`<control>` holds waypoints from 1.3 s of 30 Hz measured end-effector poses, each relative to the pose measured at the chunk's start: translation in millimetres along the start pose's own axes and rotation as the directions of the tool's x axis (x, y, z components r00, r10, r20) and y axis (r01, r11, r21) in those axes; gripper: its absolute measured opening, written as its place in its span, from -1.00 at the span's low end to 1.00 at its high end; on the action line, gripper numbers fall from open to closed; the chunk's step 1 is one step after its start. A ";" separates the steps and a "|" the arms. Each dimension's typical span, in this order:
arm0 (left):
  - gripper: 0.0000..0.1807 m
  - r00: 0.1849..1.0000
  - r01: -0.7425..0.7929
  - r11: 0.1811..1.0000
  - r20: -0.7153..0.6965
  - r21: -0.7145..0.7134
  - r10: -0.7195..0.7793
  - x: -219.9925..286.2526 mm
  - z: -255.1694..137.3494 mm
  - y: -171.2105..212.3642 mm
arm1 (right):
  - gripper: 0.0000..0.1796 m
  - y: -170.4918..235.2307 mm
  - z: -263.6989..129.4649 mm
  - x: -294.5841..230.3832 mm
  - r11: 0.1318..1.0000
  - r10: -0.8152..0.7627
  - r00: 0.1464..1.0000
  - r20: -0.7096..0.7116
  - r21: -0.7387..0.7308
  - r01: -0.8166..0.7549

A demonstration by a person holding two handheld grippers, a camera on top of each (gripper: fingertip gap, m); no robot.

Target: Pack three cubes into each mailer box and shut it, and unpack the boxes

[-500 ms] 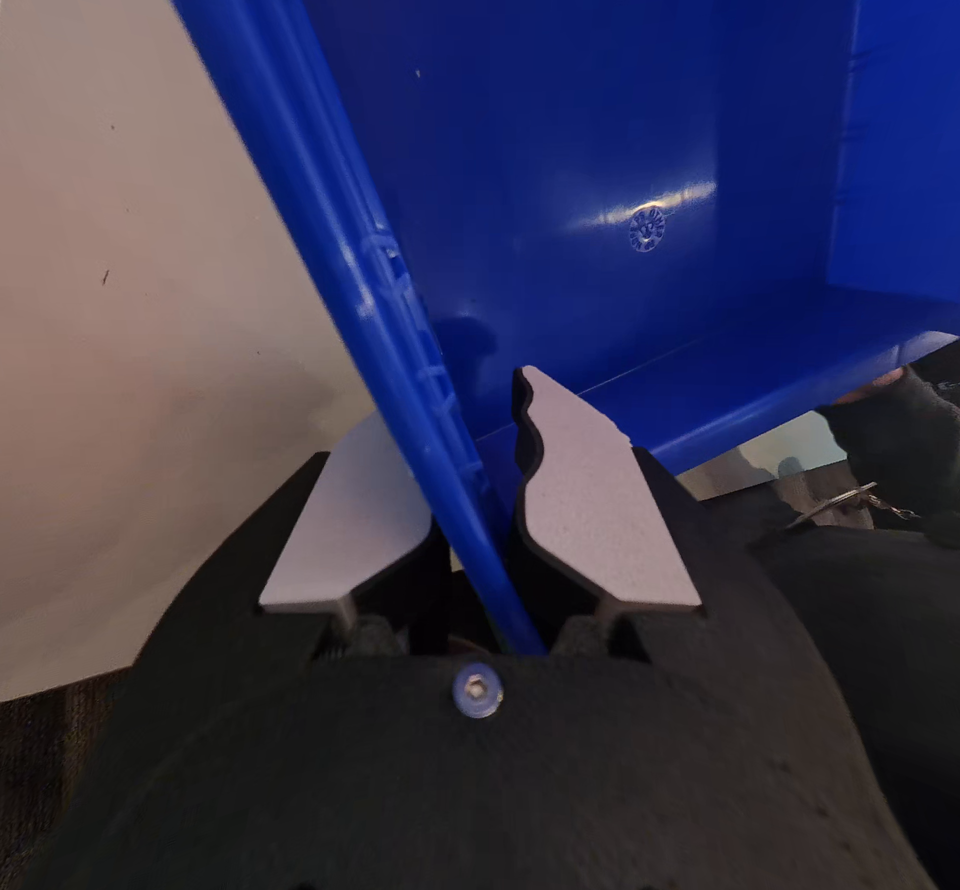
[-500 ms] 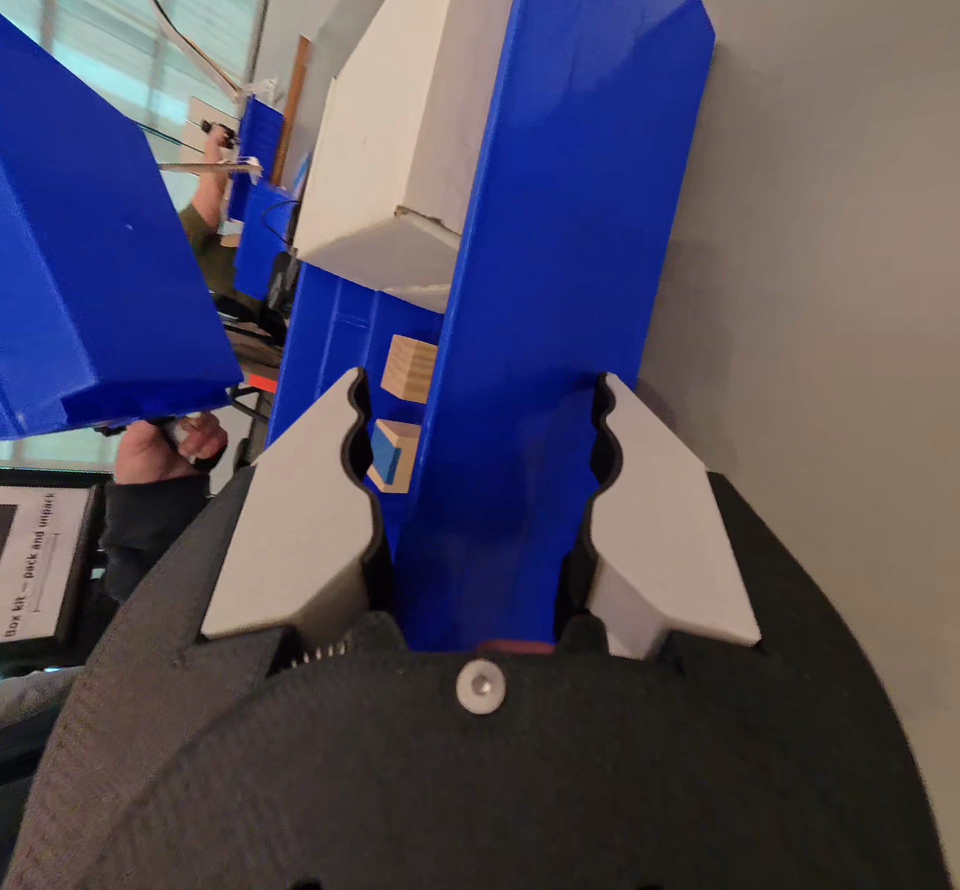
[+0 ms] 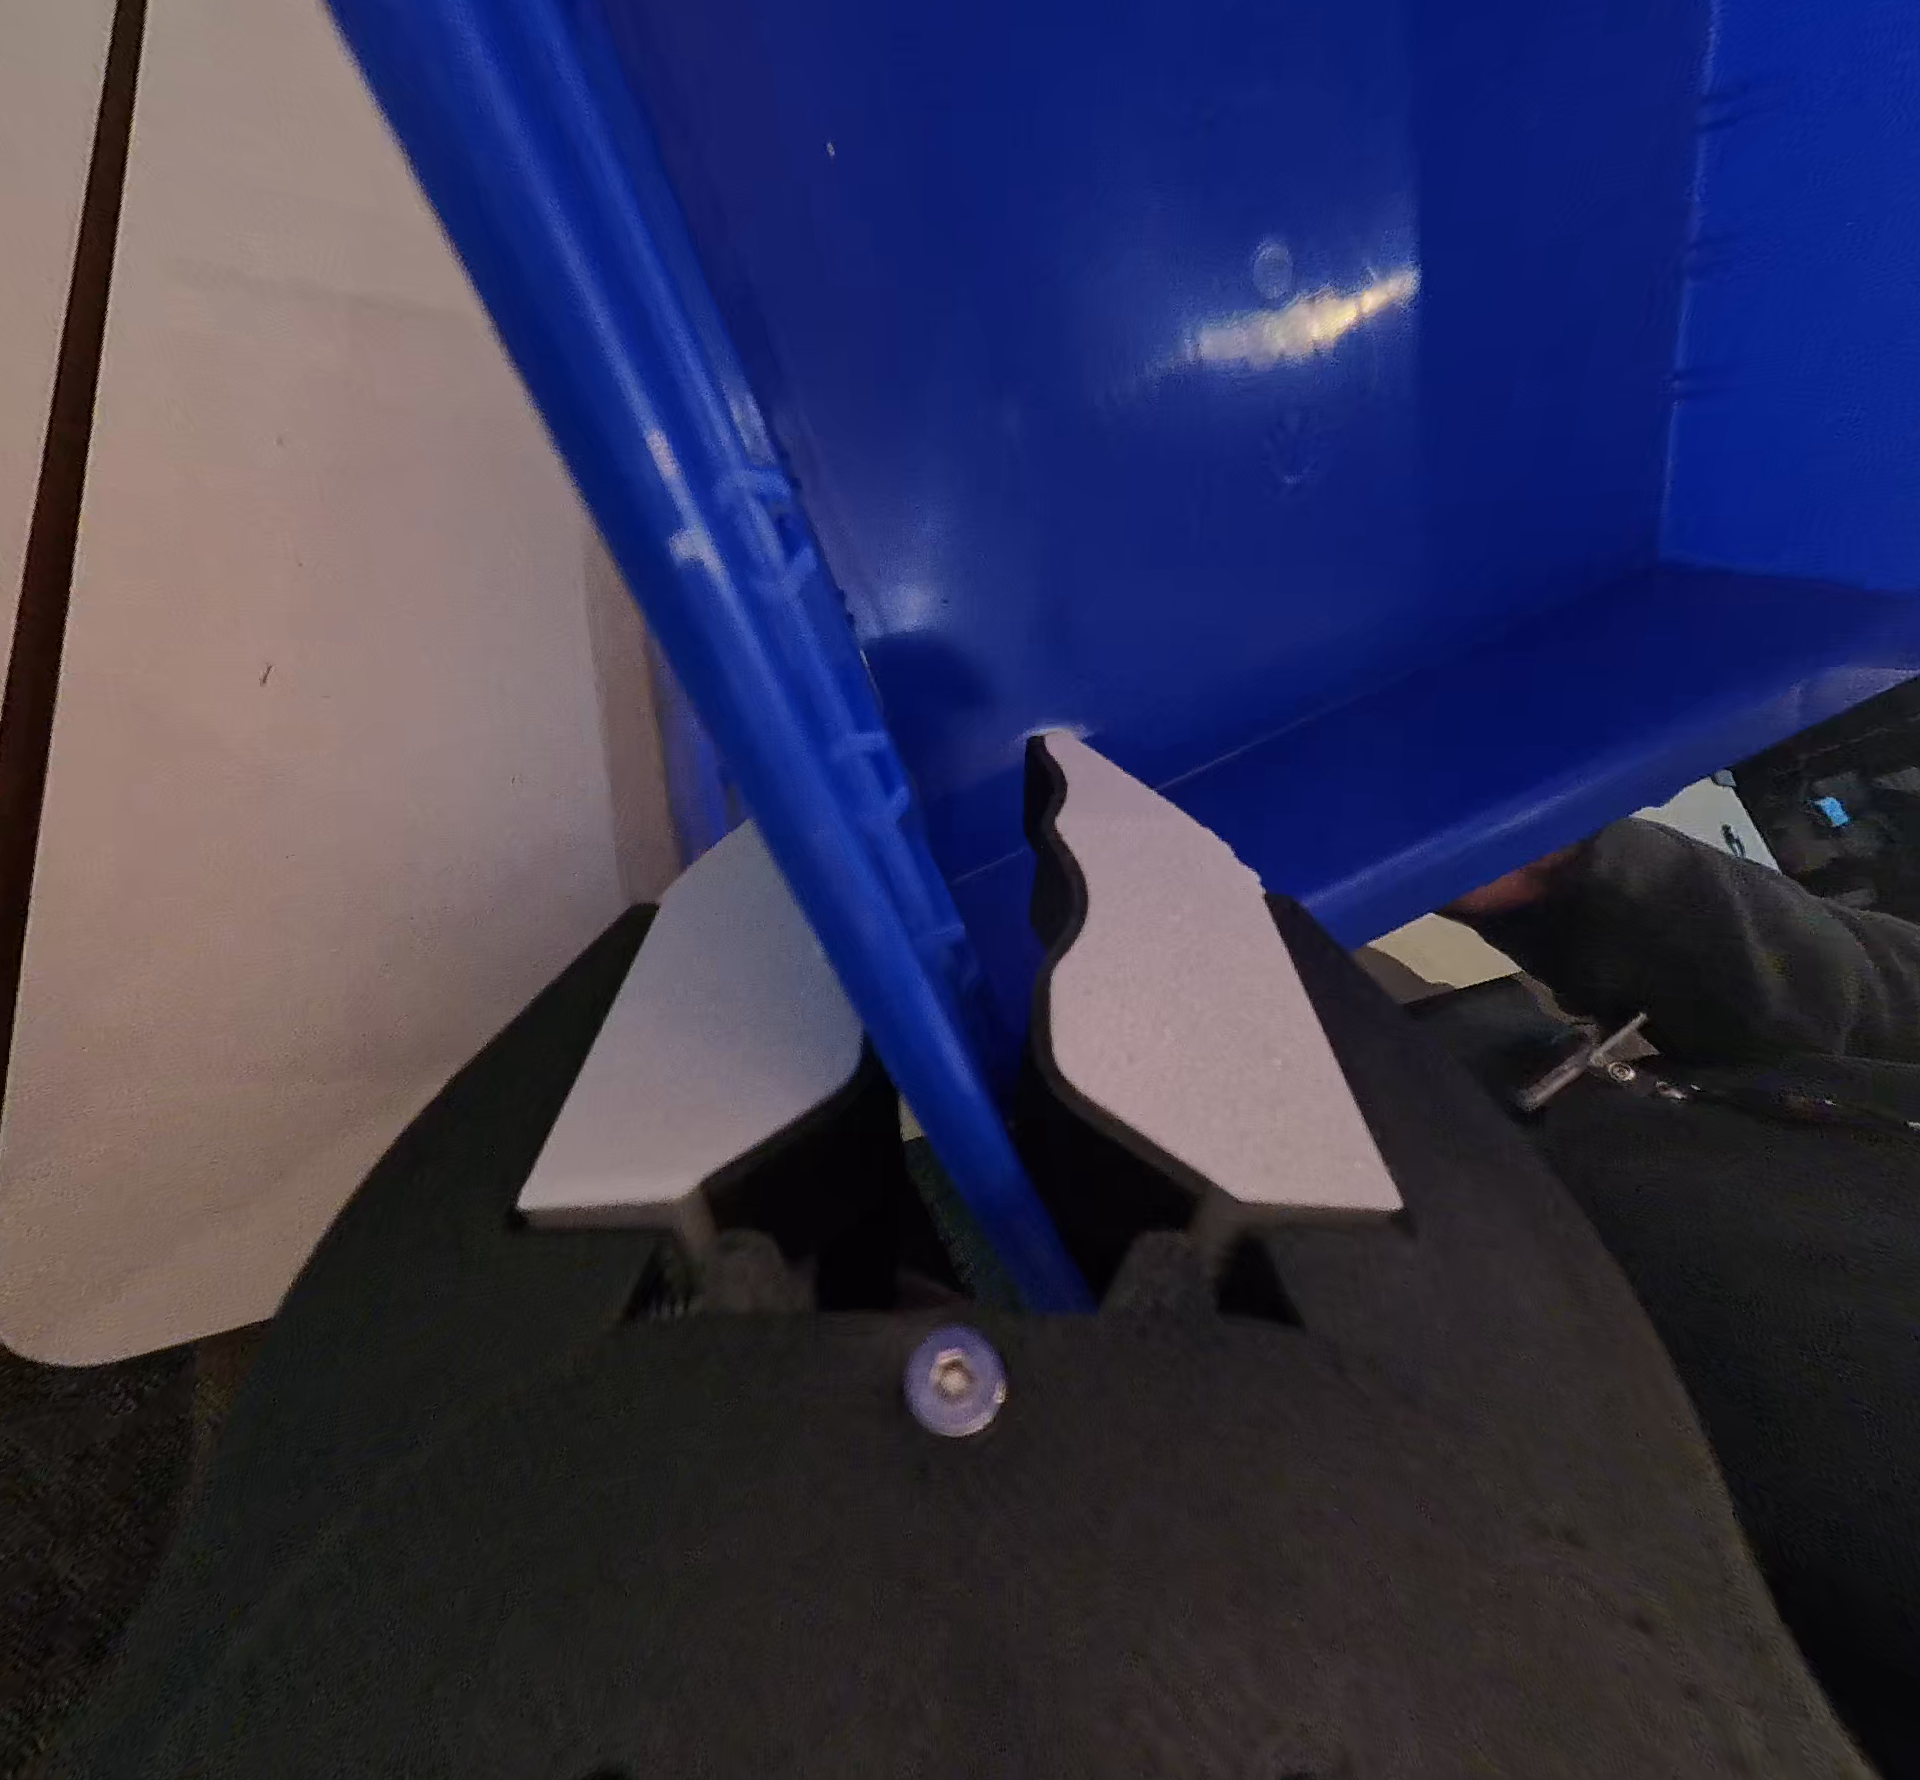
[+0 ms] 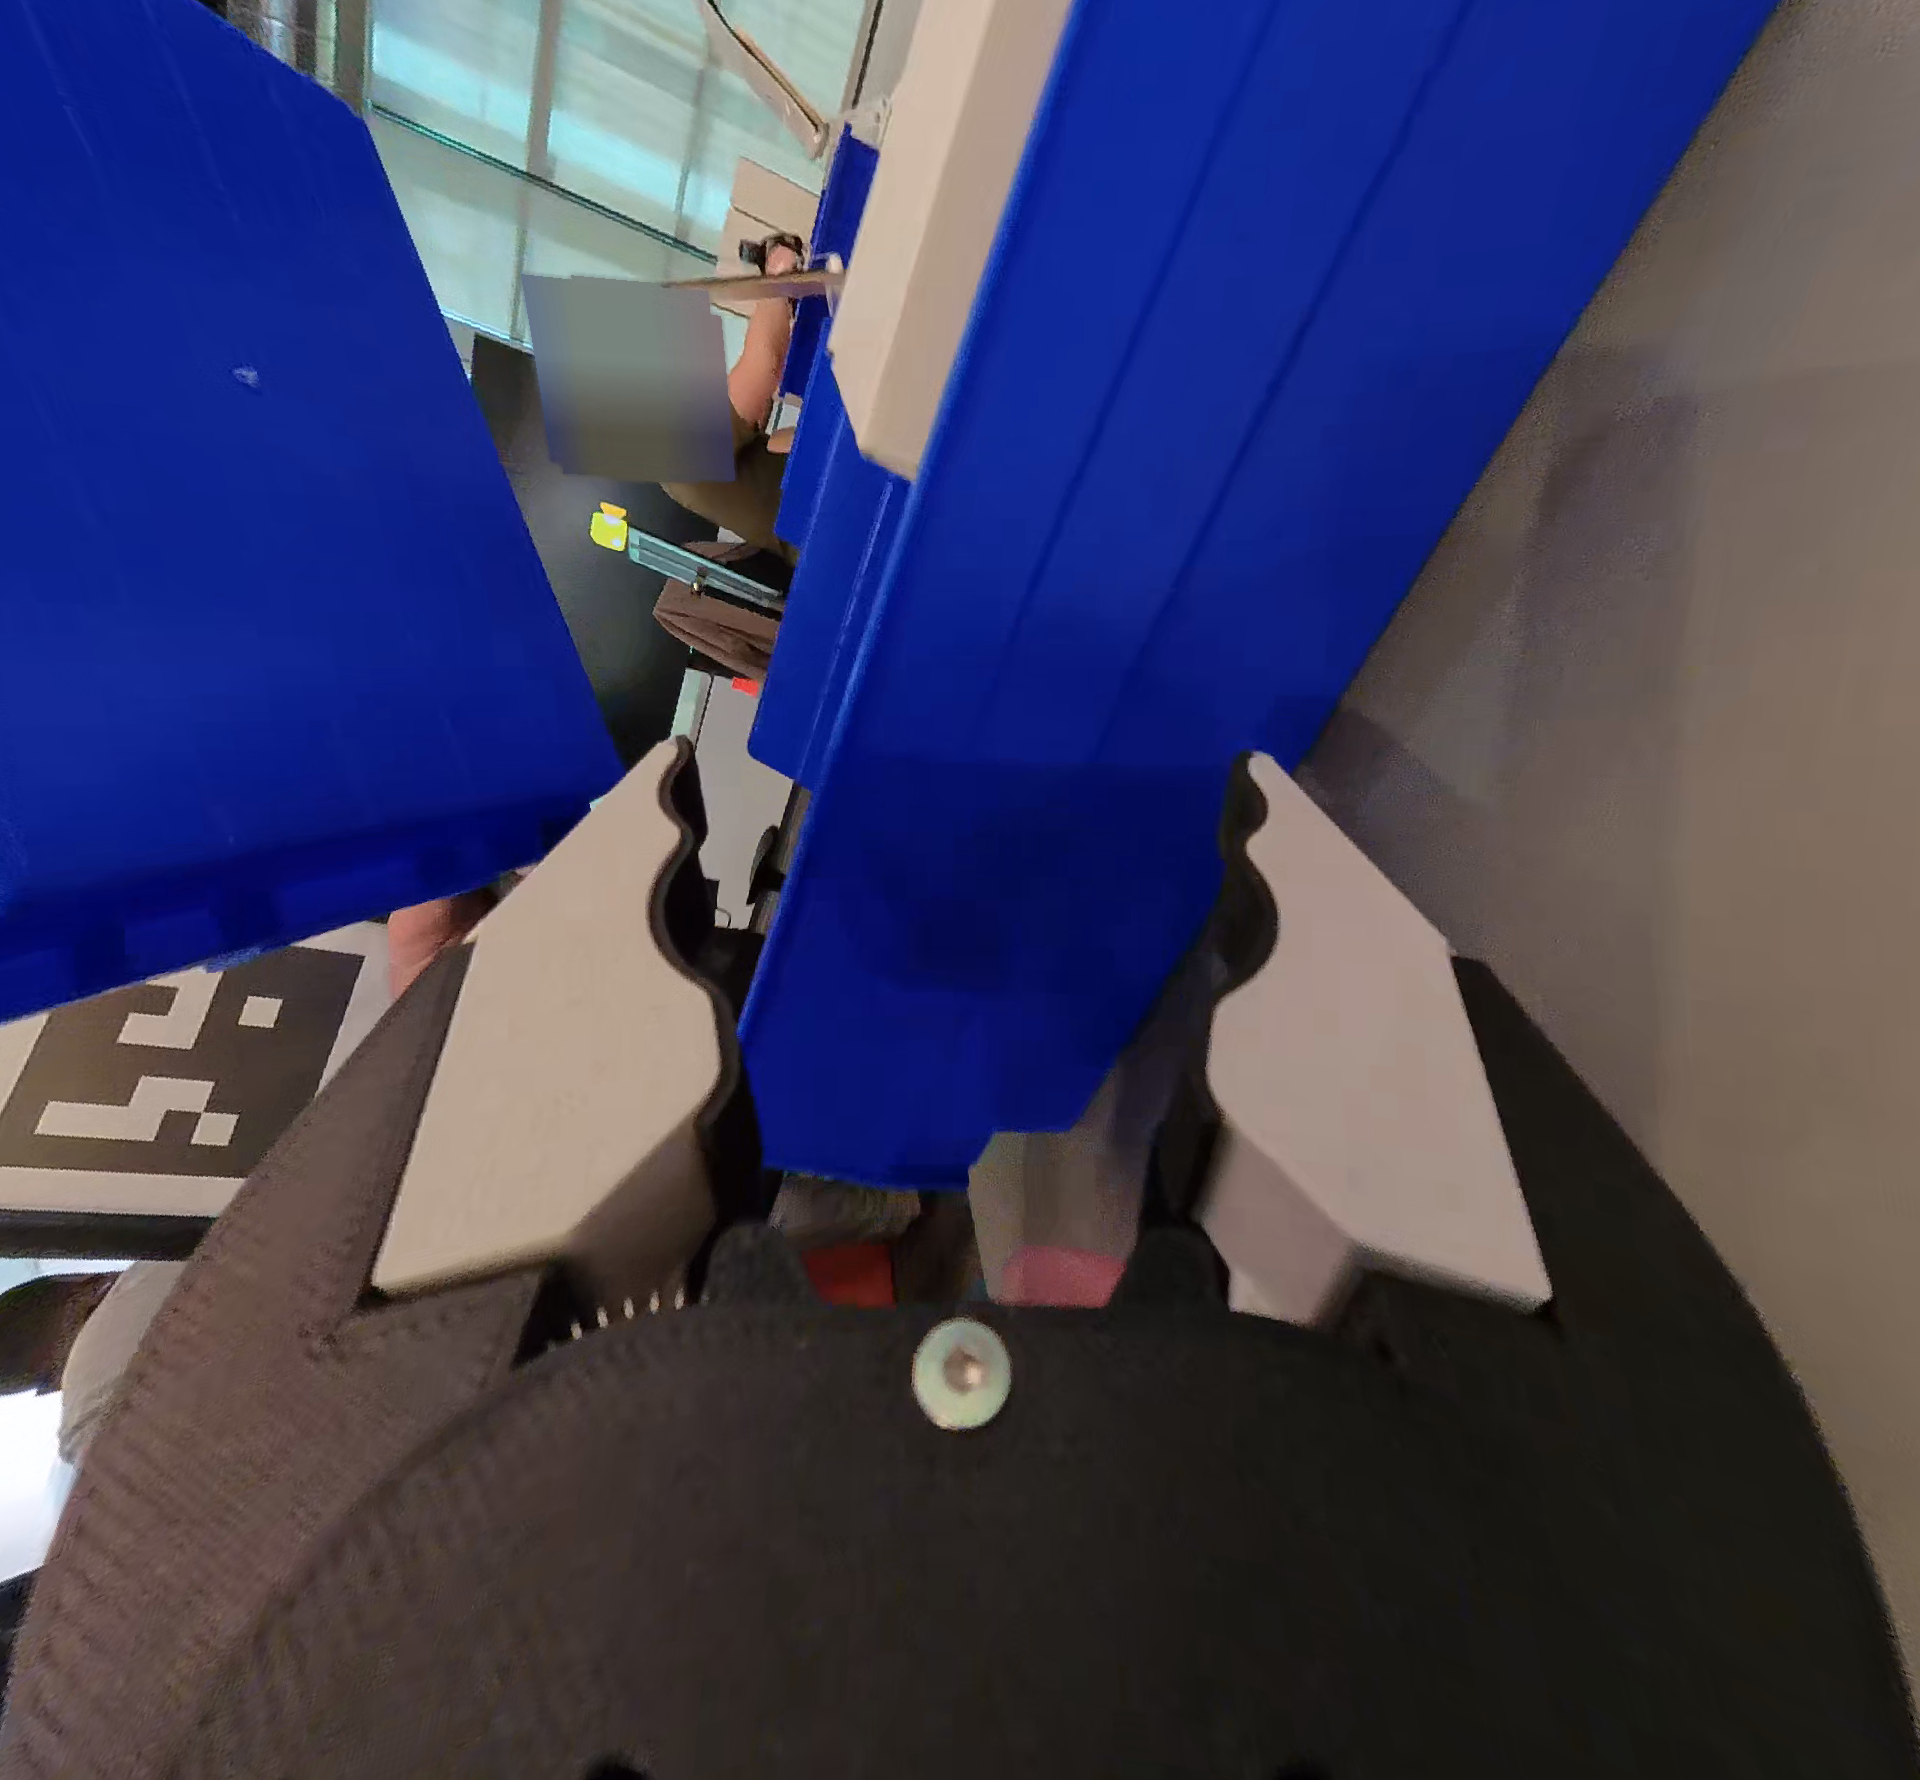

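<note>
My left gripper (image 3: pixel 894 785) is shut on the side wall of an empty blue bin (image 3: pixel 1143 276) and holds it tilted; one finger is inside, the other outside. That bin also shows at the left of the right wrist view (image 4: pixel 208 483). My right gripper (image 4: pixel 964 759) stands wide, one finger on each side of the end wall of a second blue bin (image 4: pixel 1195 380). That wall sits askew between the fingers, with a gap at the right finger's base. A white mailer box (image 4: pixel 935 172) lies in the second bin. No cubes show.
The pale table (image 3: pixel 312 587) lies left of the held bin and shows grey beside the second bin (image 4: pixel 1714 483). A black-and-white marker card (image 4: pixel 156 1076) lies under the held bin. A person's sleeve (image 3: pixel 1714 951) is at right. Another person's arm (image 4: pixel 758 359) shows far off.
The right fingers have spread a little and the second bin's wall has slid part way out and tilted between them. The wooden cubes seen in it earlier are out of sight. The left grip is unchanged.
</note>
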State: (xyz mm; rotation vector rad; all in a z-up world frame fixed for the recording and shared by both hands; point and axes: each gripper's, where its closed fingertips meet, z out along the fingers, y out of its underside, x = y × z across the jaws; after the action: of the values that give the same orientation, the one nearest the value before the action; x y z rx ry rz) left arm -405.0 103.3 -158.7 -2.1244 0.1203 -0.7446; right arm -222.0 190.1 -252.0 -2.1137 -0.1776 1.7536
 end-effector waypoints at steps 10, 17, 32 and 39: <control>-0.73 0.986 -0.160 0.981 -0.073 -0.109 0.152 84.8 71.9 -13.2 | 0.09 -68.6 -193.2 -91.6 0.876 -0.429 0.900 -0.075 0.210 0.435; -0.73 0.925 -0.355 0.897 -0.236 -0.265 0.297 200.6 179.3 7.1 | 0.29 -42.3 -325.8 -135.5 0.691 -0.598 0.723 -0.345 0.235 0.684; -0.72 0.817 -0.572 0.622 -0.432 -0.534 0.381 350.2 342.2 160.4 | 0.38 20.5 -445.2 -4.7 0.834 -0.293 0.547 -0.784 0.071 0.548; -0.51 0.812 -0.581 0.522 -0.491 -0.625 0.316 376.0 352.7 210.6 | 0.21 25.5 -484.9 61.7 0.925 -0.210 0.439 -0.874 -0.032 0.378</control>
State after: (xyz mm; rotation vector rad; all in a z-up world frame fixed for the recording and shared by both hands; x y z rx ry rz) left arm 132.7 91.7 -303.2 -2.5225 1.3587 -0.7755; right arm 255.9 84.6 -248.4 -2.3668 -0.0907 0.3141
